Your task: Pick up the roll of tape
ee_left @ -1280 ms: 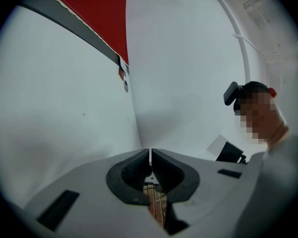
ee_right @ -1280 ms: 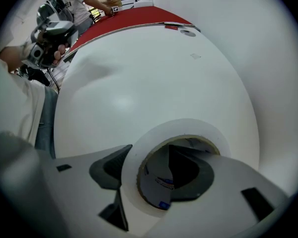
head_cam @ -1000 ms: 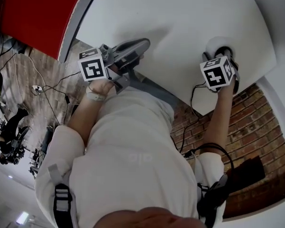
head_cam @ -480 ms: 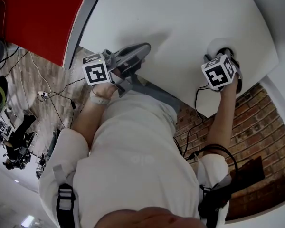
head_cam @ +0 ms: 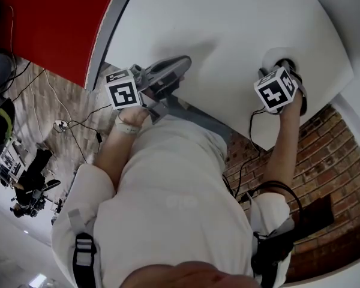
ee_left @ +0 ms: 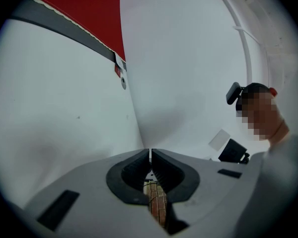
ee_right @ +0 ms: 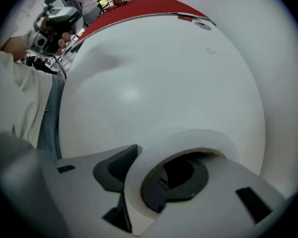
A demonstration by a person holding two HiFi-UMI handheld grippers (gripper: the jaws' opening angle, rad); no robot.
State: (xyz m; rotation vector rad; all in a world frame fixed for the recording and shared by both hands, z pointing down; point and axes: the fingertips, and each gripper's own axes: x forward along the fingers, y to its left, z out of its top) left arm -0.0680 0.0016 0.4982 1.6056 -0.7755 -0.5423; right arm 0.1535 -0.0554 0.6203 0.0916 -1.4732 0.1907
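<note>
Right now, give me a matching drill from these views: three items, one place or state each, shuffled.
1 left claw
2 right claw
3 roll of tape

A flat on the white table
B jaws together, empty
C one jaw inside the roll's hole

Pairs: 1-B, 2-C, 3-A.
The right claw's jaws have just been closing, the roll's wall between them.

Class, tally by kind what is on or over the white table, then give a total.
Roll of tape: 1
Claws: 2 (left claw shut and empty; right claw has just been closing, the tape's wall between its jaws)
Total: 3
</note>
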